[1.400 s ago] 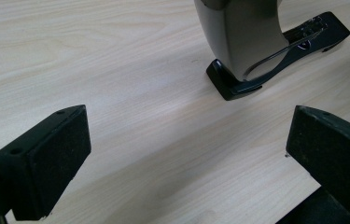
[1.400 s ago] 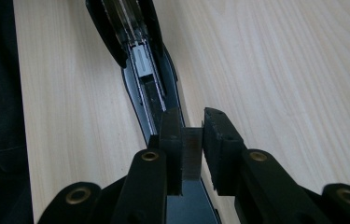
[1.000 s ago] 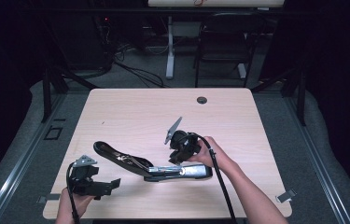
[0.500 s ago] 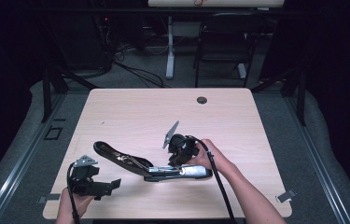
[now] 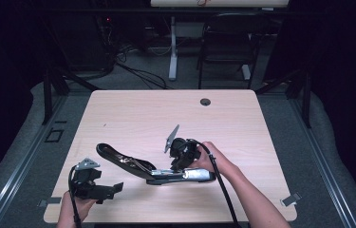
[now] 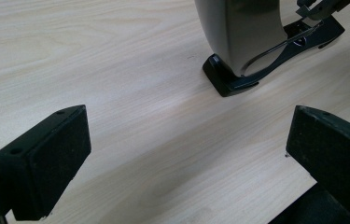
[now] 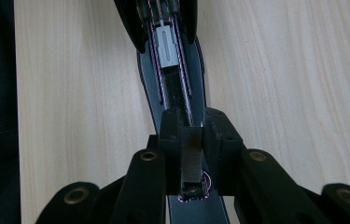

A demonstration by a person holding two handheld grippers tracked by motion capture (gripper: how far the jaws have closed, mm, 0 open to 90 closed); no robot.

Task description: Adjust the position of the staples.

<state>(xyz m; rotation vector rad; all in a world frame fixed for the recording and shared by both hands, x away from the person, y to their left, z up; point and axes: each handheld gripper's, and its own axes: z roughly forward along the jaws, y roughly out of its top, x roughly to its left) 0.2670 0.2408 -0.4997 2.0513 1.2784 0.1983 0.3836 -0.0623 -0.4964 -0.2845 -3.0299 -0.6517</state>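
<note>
Heavy-duty stapler [image 5: 152, 168] lies open on the table [image 5: 242, 123], near the person's edge, its handle raised toward the left. Right gripper [image 7: 192, 140] has its jaws closed on the stapler's magazine strip, above the base. Left gripper [image 6: 182, 154] rests just left of the stapler, jaws wide, empty. Risk, judged: the thin strip could slip or twist in that narrow pinch because the base is unsteadied.

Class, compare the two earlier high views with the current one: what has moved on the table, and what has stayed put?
The right gripper has shifted slightly left along the long black stapler, its jaws shut on the stapler's arm. Its grey plate moved with it. The left gripper stayed open near the table's front edge, and the stapler stayed where it was.
</note>
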